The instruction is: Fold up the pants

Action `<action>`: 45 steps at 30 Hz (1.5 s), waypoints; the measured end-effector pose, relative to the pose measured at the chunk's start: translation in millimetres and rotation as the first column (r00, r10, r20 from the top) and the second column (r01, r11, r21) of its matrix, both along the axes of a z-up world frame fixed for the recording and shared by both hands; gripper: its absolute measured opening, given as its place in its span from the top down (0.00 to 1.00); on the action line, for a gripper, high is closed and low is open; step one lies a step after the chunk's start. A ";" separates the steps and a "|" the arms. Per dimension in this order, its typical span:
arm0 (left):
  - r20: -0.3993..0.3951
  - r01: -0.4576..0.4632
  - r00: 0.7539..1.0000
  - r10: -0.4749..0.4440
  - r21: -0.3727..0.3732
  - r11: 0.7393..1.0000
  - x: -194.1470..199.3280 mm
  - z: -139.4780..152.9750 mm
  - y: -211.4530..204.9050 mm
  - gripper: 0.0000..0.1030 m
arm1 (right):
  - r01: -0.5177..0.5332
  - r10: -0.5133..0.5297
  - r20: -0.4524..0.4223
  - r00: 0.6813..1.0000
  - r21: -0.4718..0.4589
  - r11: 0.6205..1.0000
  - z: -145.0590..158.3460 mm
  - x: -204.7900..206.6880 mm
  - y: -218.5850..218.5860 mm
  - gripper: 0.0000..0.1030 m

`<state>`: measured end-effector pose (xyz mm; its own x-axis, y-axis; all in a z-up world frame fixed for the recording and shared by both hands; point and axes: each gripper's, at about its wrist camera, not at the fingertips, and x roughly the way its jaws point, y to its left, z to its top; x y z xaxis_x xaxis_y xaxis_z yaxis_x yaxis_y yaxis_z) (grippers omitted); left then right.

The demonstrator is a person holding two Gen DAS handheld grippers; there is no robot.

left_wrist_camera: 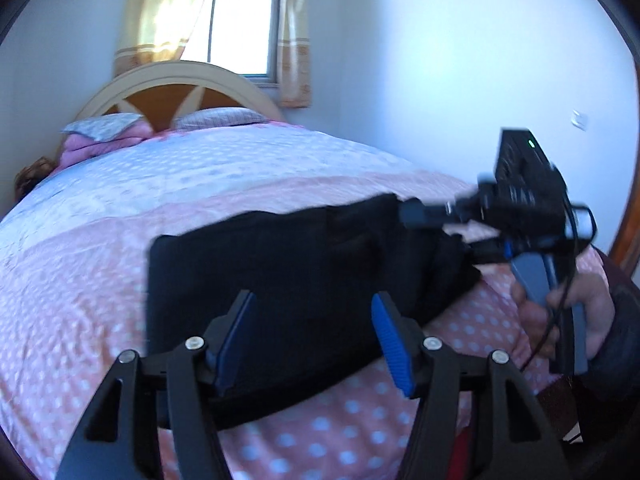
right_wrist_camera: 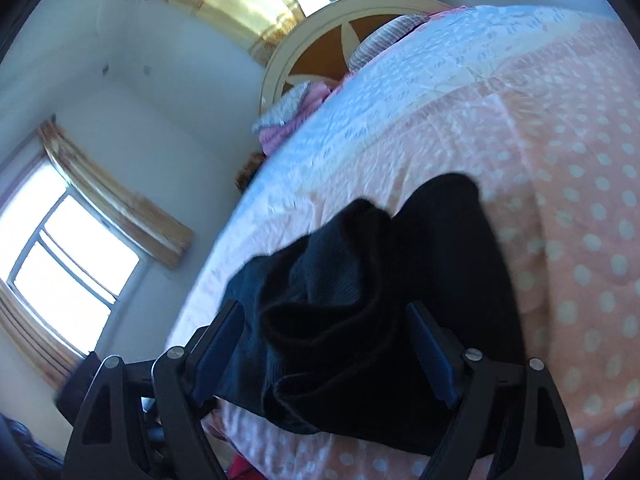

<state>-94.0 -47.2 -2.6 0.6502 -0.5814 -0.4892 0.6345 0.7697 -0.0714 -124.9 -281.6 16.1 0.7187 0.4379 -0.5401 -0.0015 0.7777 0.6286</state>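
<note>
- Left tongs (left_wrist_camera: 314,338) apart, nothing gripped; black pants (left_wrist_camera: 288,264) folded at frame centre on the bed (left_wrist_camera: 100,280).
- Right tongs (right_wrist_camera: 326,354) wide, bunched cloth between the pads, unpinched.
- Best to flatten that rumpled right end, square the edges.
- Blurred; pants' near edge hidden behind tongs.

Daylight from the blown-out window (left_wrist_camera: 240,28) fills both fisheye views, edges bending strongly, with slight motion blur and cool, bluish walls.
</note>
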 end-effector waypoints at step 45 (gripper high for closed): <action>-0.127 -0.184 0.968 0.215 0.221 0.958 53.1 -25.7 -34.6 0.32 | 0.163 -0.098 0.193 0.976 -0.357 0.920 56.2 -40.8 -10.0 0.55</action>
<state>-40.9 -81.8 -28.3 0.6533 -0.3235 -0.6845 0.4609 0.8872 0.0206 -165.7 -291.5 72.3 0.8499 0.1271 -0.5114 0.0359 0.9542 0.2969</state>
